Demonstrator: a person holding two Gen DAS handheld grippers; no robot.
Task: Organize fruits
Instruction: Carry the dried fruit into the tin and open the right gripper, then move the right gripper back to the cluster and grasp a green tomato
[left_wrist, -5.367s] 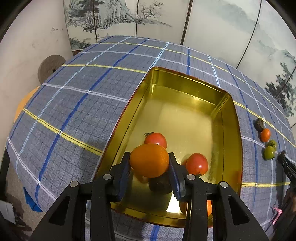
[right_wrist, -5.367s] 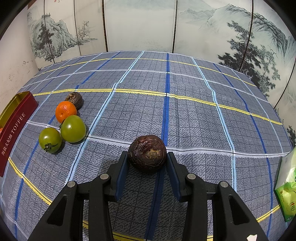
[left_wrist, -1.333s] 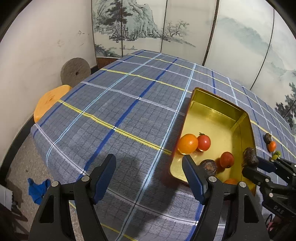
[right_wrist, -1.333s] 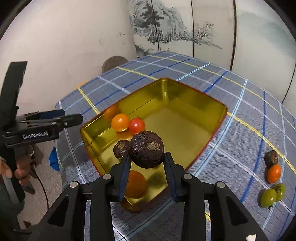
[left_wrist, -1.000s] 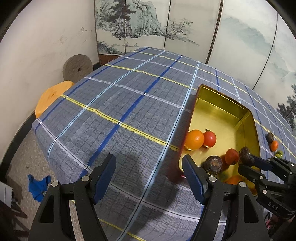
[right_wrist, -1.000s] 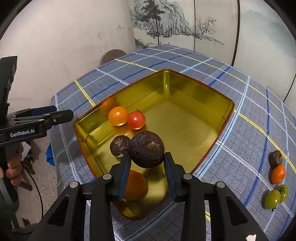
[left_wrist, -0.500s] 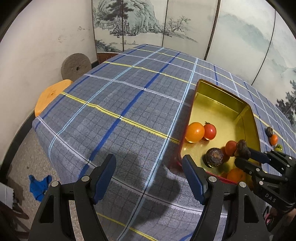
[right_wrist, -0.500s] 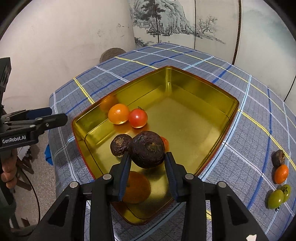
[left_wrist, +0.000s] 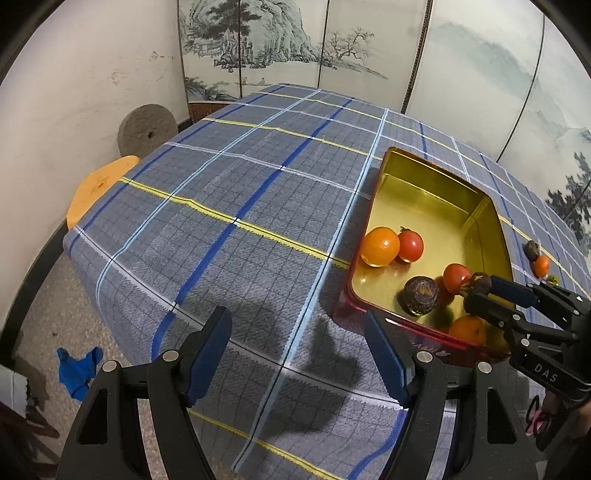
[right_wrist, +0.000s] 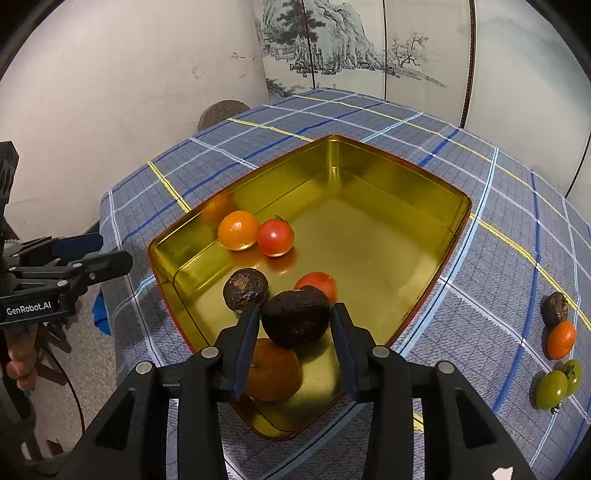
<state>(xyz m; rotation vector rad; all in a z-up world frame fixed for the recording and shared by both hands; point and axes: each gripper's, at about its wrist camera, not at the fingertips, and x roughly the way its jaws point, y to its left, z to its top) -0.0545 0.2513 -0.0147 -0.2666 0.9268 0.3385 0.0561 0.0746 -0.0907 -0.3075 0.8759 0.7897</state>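
1. My right gripper (right_wrist: 293, 326) hangs over the near corner of the gold tin (right_wrist: 454, 221), pointing down into it. Its jaws are opening, and the dark wrinkled fruit (right_wrist: 295, 319) sits between them. The left pad looks to be at the fruit's edge, while a thin gap shows at the right pad, so I read the grip as let go.
2. Just under that fruit, beneath my left finger, lies an orange (right_wrist: 273, 363) on the tin floor.
3. Just ahead and left of the right fingertips sits a second dark fruit (right_wrist: 245, 290); ahead and slightly right, partly hidden behind the fruit between the jaws, a red tomato (right_wrist: 319, 282).
4. Farther ahead and left, a smaller orange (right_wrist: 238, 229) and another red tomato (right_wrist: 276, 237) touch each other.
5. Well off to the right of the right gripper, out on the checked cloth (right_wrist: 491, 258), lie a dark fruit (right_wrist: 554, 308), a small orange (right_wrist: 560, 339) and two green tomatoes (right_wrist: 552, 389) in a loose line.
6. My left gripper (left_wrist: 297, 354) stands open and empty above bare cloth, with the tin ahead and to its right.
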